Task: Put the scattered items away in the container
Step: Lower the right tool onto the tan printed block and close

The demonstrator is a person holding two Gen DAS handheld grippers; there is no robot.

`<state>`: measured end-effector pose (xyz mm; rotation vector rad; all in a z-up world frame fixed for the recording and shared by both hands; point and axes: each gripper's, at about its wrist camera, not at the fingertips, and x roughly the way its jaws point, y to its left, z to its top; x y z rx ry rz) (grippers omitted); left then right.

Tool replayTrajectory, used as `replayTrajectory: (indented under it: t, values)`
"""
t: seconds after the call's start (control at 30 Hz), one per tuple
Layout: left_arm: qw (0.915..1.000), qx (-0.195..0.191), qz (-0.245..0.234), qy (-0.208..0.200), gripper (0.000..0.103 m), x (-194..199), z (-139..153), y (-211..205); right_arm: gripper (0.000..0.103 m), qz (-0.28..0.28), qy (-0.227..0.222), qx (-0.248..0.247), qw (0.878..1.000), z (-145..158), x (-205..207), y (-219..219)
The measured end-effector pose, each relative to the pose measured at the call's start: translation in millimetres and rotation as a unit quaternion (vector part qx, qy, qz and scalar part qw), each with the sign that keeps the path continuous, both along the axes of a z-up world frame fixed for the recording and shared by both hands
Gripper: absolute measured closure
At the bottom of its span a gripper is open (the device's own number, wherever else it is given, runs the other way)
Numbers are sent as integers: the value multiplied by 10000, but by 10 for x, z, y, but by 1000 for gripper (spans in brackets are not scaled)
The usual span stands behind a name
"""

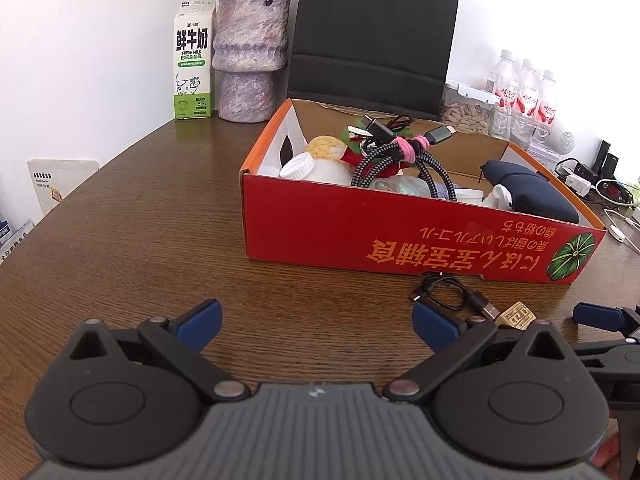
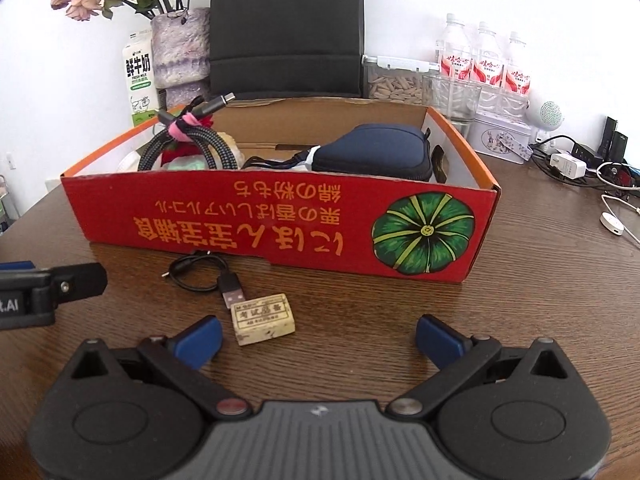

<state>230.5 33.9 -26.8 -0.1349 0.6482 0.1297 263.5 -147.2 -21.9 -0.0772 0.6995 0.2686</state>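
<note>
A red cardboard box [image 1: 360,232] [image 2: 224,220] stands on the brown table and holds braided cables, a navy pouch [image 2: 376,152], a white cap and soft items. In front of it lie a small black USB cable [image 2: 204,276] [image 1: 452,294] and a worn cream eraser [image 2: 264,319] [image 1: 518,314]. My right gripper [image 2: 318,340] is open with nothing between its fingers; the eraser sits just ahead of its left fingertip. My left gripper [image 1: 316,326] is open too, low over bare table, left of the cable and eraser.
A milk carton [image 1: 193,60] and a stone vase [image 1: 250,56] with dried flowers stand at the back left. A black chair back [image 2: 286,28] is behind the box. Water bottles [image 2: 484,64], a seed container, a tin, chargers and wires crowd the back right.
</note>
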Motion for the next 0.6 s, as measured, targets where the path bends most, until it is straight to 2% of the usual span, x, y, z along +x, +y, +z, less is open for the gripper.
replayTrajectory:
  t: [0.17, 0.2, 0.23, 0.27, 0.3, 0.33, 0.6]
  values:
    - [10000, 39, 5, -6, 0, 3, -1, -9, 1, 52, -11, 56, 10000, 5, 11, -14]
    - [10000, 53, 5, -3, 0, 3, -2, -13, 10, 107, -73, 68, 9999, 19, -8, -10]
    - [10000, 58, 3, 2, 0, 3, -4, -16, 31, 209, -149, 113, 9996, 33, -35, -7]
    - [10000, 57, 0, 7, 0, 4, -5, -16, 44, 323, -208, 178, 9991, 46, -59, -4]
    - [10000, 56, -1, 11, 0, 6, -6, -15, 71, 410, -245, 214, 9986, 50, -82, 4]
    - [10000, 57, -1, 15, 0, 7, -8, -15, 74, 436, -241, 256, 9984, 54, -87, 0]
    - [10000, 82, -27, 47, 0, 11, -23, -30, 74, 452, -225, 365, 9981, 75, -76, -20]
